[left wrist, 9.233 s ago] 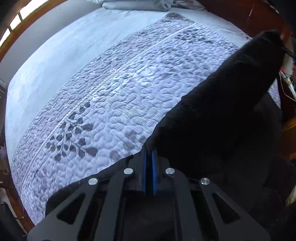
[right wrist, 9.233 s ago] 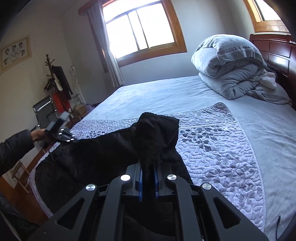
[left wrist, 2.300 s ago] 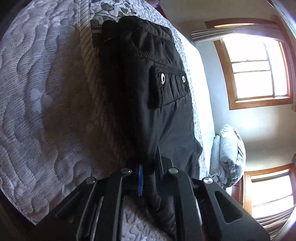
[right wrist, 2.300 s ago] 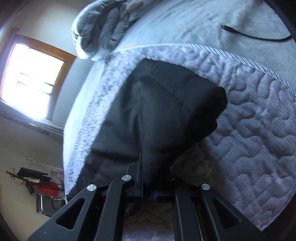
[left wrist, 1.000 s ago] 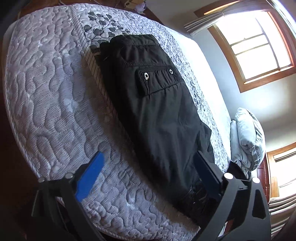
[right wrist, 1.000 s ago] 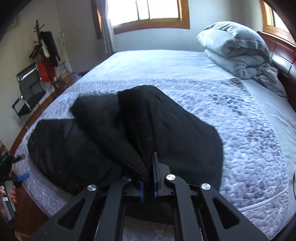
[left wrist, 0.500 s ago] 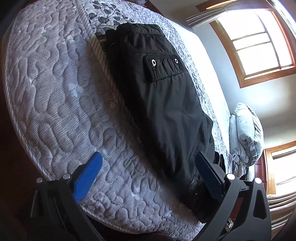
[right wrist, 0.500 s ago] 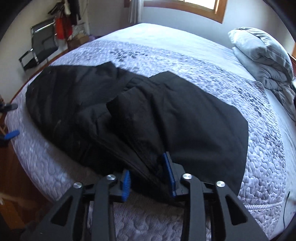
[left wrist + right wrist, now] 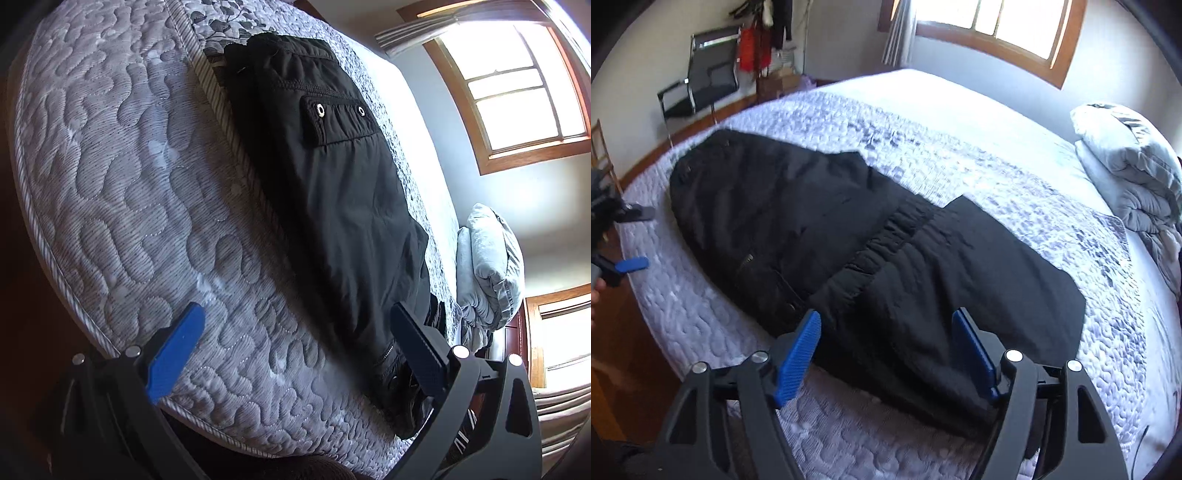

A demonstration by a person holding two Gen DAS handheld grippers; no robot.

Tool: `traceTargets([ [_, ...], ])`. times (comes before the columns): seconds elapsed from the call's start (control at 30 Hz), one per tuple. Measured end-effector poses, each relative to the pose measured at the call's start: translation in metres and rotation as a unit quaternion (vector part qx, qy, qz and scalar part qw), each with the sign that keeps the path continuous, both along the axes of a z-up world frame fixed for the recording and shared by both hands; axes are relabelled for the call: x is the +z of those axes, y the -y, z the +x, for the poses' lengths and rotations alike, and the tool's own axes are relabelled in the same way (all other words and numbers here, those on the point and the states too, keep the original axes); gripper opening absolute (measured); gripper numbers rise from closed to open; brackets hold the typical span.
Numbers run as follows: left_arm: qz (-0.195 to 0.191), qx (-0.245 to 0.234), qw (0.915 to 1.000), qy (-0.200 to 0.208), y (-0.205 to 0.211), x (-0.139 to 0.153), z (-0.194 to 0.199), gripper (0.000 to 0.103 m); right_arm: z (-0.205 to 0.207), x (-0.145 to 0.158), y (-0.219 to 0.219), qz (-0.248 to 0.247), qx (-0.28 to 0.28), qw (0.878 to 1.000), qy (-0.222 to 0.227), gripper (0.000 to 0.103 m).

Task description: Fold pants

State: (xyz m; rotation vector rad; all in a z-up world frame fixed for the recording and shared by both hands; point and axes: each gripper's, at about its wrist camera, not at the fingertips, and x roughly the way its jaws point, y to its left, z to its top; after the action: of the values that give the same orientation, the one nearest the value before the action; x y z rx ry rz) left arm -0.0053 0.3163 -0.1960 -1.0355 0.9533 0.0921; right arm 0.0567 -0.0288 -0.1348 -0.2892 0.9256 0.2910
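The black pants (image 9: 849, 236) lie folded on the quilted bed cover (image 9: 905, 443), the leg ends laid back over the waist part. In the left wrist view the pants (image 9: 332, 177) show a flap pocket with two snaps. My right gripper (image 9: 886, 343) is open and empty, just above the near edge of the pants. My left gripper (image 9: 295, 332) is open and empty, hovering near the bed edge beside the pants. It also shows in the right wrist view (image 9: 631, 240) at the far left.
A folded grey duvet (image 9: 1134, 173) lies at the head of the bed. A black chair (image 9: 701, 81) and a coat rack stand by the far wall. Windows (image 9: 997, 22) are behind the bed. The wooden floor lies beyond the bed edge.
My right gripper opened fully and let go of the pant legs, which now lie flat over the waist part. My left gripper stayed open and shifted slightly.
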Motion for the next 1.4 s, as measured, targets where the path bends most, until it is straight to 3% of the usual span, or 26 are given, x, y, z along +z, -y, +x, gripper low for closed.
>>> traceTargets([
  [0.03, 0.0, 0.0, 1.0, -0.001, 0.0, 0.0, -0.001, 0.1, 0.004, -0.005, -0.001, -0.007, -0.006, 1.0, -0.004, 0.072],
  [0.1, -0.001, 0.0, 1.0, -0.003, 0.001, -0.002, -0.004, 0.1, 0.01, -0.013, 0.001, -0.018, -0.018, 1.0, -0.014, 0.06],
  [0.13, -0.001, 0.0, 1.0, -0.003, 0.0, -0.002, -0.005, 0.1, 0.014, -0.017, 0.004, -0.017, -0.025, 0.999, -0.024, 0.04],
  [0.17, 0.0, -0.001, 1.0, -0.004, 0.001, -0.003, -0.005, 0.1, 0.017, -0.02, 0.008, -0.001, -0.031, 0.999, -0.038, 0.031],
  [0.27, 0.002, -0.005, 1.0, -0.008, 0.002, -0.006, -0.006, 0.1, 0.015, -0.015, 0.017, 0.032, -0.036, 0.998, -0.039, 0.017],
  [0.37, 0.003, -0.007, 0.9999, -0.011, 0.004, -0.009, -0.006, 0.1, 0.002, 0.004, 0.016, 0.052, -0.02, 0.998, -0.01, 0.016],
  [0.53, 0.009, -0.009, 0.9998, -0.014, 0.009, -0.01, -0.005, 0.1, -0.014, 0.023, 0.003, 0.058, 0.026, 0.998, 0.005, 0.016],
  [0.67, 0.008, -0.01, 0.9998, -0.014, 0.014, -0.009, -0.004, 0.1, -0.017, 0.01, -0.013, 0.049, 0.048, 0.998, -0.014, 0.016],
  [0.87, 0.007, -0.013, 0.9997, -0.019, 0.015, -0.01, -0.003, 0.1, -0.008, -0.016, -0.017, 0.039, 0.04, 0.997, -0.049, 0.017],
  [0.9, 0.007, -0.012, 0.9997, -0.02, 0.014, -0.01, -0.003, 0.1, -0.009, -0.016, -0.016, 0.045, 0.039, 0.997, -0.051, 0.02],
  [0.97, 0.005, -0.011, 0.9997, -0.022, 0.011, -0.012, -0.002, 0.1, -0.011, -0.013, -0.015, 0.063, 0.043, 0.996, -0.054, 0.037],
  [1.23, 0.018, -0.014, 0.9996, -0.017, 0.003, 0.0, 0.011, 0.1, -0.016, 0.013, -0.01, 0.063, 0.039, 0.997, -0.025, 0.039],
  [1.3, 0.02, -0.018, 0.9995, -0.014, 0.003, 0.004, 0.016, 0.1, -0.015, 0.02, -0.004, 0.063, 0.022, 0.998, -0.018, 0.045],
  [1.4, 0.023, -0.02, 0.9993, -0.022, -0.001, 0.004, 0.024, 0.1, -0.014, 0.033, 0.009, 0.064, -0.012, 0.998, -0.003, 0.064],
])
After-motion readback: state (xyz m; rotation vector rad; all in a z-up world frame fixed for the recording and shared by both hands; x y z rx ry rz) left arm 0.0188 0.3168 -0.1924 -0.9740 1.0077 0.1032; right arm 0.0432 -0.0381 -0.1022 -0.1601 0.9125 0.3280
